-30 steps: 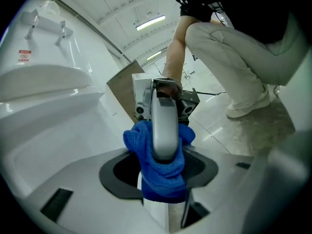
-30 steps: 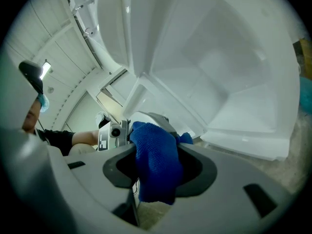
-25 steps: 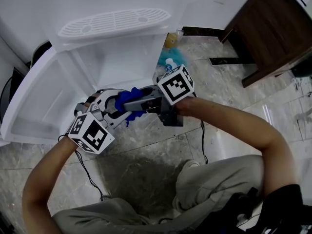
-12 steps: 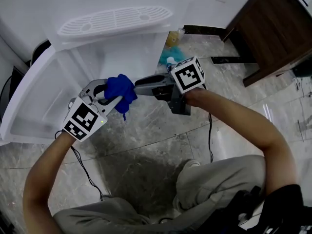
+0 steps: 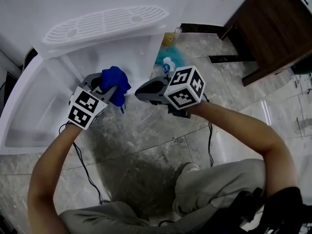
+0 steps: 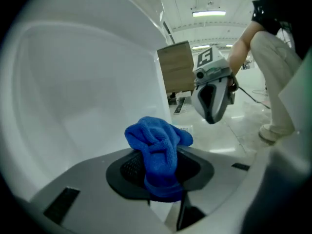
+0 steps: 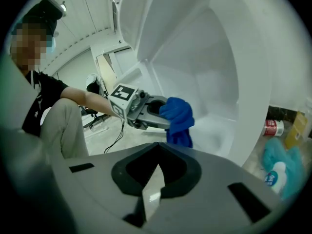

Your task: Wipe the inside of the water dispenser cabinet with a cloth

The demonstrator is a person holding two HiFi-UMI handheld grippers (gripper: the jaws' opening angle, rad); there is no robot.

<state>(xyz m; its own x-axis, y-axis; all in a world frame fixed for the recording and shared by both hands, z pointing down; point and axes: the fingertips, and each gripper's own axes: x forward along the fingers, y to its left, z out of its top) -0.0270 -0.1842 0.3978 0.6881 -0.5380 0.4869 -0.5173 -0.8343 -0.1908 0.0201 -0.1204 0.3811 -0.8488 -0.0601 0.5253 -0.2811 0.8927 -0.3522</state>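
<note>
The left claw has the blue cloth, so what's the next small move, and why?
Probably ease the left gripper forward into the open cabinet and press the blue cloth on its white inner wall. The cloth is pinched in its jaws but looks clear of the wall; the right gripper is shut and empty.

The water dispenser cabinet (image 5: 117, 52) stands open ahead of the person, its door (image 5: 29, 111) swung out to the left. A grille (image 5: 105, 22) lies on top of the cabinet. Before the opening, the left claw (image 6: 162, 182) grips the cloth (image 6: 158, 145), which bunches up above its jaws. The right claw (image 7: 152, 182) is just to the right of it, apart from the cloth, jaws together with nothing between. On the floor (image 5: 146, 145), right of the cabinet, lie a bottle (image 5: 168, 65) and a rag (image 5: 176, 57), close by the cabinet's side. Farther right stands a cupboard (image 5: 273, 28).
</note>
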